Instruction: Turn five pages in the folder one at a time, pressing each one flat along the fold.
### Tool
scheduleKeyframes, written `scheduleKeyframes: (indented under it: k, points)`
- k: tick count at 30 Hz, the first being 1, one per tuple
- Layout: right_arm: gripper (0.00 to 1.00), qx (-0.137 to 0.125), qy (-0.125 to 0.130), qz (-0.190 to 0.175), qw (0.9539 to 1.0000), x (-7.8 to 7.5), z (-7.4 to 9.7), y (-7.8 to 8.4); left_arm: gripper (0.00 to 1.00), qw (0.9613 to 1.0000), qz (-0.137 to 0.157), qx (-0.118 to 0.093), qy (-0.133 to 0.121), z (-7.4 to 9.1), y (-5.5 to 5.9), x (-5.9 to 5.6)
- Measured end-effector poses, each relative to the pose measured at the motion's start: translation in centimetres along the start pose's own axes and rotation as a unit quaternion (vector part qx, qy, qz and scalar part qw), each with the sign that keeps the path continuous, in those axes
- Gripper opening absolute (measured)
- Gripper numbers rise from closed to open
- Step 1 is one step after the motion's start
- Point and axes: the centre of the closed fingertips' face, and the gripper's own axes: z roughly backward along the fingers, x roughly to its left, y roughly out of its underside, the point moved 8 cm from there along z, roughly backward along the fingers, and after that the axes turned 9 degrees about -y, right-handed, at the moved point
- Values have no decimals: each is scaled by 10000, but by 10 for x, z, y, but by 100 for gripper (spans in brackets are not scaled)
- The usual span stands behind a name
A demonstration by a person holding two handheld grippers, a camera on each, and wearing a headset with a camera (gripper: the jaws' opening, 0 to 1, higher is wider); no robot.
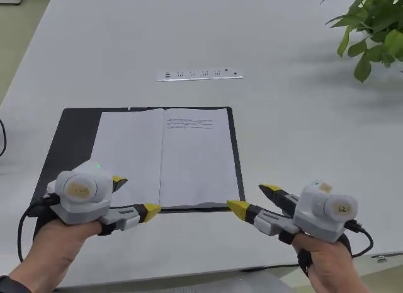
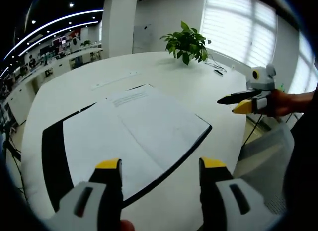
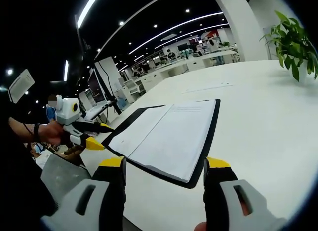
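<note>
Two grippers hang at the near edge of the folder, each with its jaws spread wide and nothing between them. Your left gripper is at the folder's near left part. One yellow tip lies over the lower part of the left page and the other is at the folder's near edge. Whether either tip touches the paper cannot be told. Your right gripper is just off the folder's near right corner, over the bare table. Its tips point toward that corner and are apart from it.

You have the folder lying open and flat on the white table. Its black cover shows as a wide band to the left of the left page and as a thin border around the right page. The fold runs straight down the middle between the two pages. A few lines of print sit at the far end of the right page, and the left page is blank. Beyond the folder's far edge a socket strip sits in the tabletop, and a leafy plant stands well beyond the folder's far right corner.
</note>
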Motion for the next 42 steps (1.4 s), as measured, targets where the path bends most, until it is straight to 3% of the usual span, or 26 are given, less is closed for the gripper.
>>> scheduleKeyframes:
  k: [7, 15, 24, 37, 42]
  points:
    - [62, 9, 37, -13, 10000, -3, 2, 0, 70, 9991, -207, -28, 366, -21, -15, -16]
    - [62, 39, 57, -113, 9999, -7, 1, 1, 67, 9965, -376, 34, 744, -46, -28, -39]
    - [62, 61, 74, -161, 9998, -10, 1, 1, 67, 9940, -483, 25, 983, -79, -42, -66]
    - [61, 46, 97, -289, 9995, -21, 1, 1, 65, 9935, -479, 48, 1032, -119, -48, -85]
    - [60, 77, 75, -310, 9995, -24, 0, 1, 62, 9932, -738, 164, 890, -131, -44, -88]
